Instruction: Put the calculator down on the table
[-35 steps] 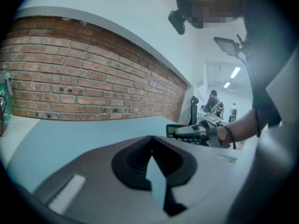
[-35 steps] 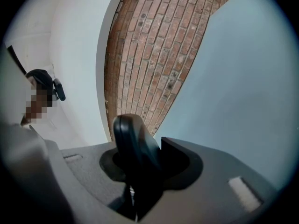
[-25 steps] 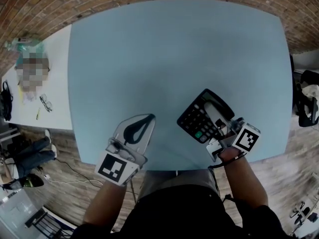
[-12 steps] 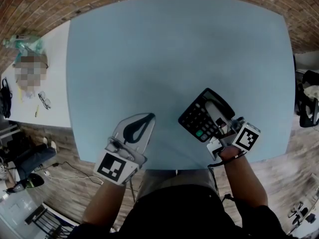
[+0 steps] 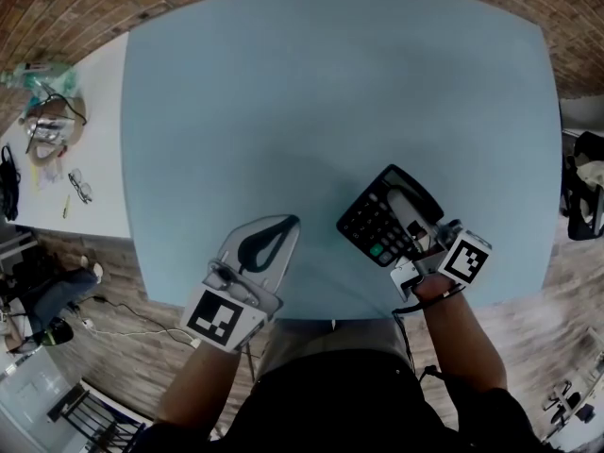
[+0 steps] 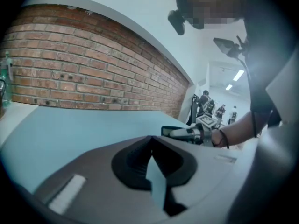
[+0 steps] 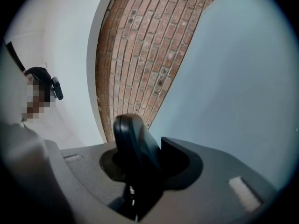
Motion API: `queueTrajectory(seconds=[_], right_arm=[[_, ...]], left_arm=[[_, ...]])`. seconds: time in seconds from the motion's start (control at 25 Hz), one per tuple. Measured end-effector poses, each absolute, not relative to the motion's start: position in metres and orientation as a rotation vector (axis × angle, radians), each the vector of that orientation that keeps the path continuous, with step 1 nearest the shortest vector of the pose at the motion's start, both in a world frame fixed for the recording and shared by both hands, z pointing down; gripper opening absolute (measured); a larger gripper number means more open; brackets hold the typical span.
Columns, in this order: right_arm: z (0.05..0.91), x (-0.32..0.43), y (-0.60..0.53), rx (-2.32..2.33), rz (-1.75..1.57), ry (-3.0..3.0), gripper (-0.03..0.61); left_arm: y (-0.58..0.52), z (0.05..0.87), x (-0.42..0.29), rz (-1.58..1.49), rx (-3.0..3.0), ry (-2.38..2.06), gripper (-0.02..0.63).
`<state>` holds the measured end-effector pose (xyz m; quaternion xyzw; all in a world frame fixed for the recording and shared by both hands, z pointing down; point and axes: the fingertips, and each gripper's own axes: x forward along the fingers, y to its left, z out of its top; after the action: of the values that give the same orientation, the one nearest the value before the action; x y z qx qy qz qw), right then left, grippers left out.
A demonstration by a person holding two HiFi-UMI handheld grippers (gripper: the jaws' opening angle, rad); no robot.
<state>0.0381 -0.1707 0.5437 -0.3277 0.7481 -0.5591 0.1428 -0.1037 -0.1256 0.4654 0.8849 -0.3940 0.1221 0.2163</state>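
Calculator [image 5: 373, 225] is clamped in the right gripper [image 5: 404, 208] at lower right, seemingly low over the tabletop [image 5: 311, 111] for release. Left gripper [image 5: 283, 225] waits closed and empty.

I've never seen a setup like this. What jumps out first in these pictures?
A black calculator stands out, clamped in the right gripper over the near right part of a big pale blue table. To its left, the left gripper hovers at the table's near edge, holding nothing. A red brick wall runs behind the table's far side.
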Motion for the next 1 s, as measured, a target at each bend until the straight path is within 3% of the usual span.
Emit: queueTrajectory(seconds=[1.0], right_arm=[[0.562,0.037,-0.169,-0.983,-1.644,2.173,0.13]], left_arm=[[-0.118,0.469,-0.1,0.336,2.423,-1.107,0.003]])
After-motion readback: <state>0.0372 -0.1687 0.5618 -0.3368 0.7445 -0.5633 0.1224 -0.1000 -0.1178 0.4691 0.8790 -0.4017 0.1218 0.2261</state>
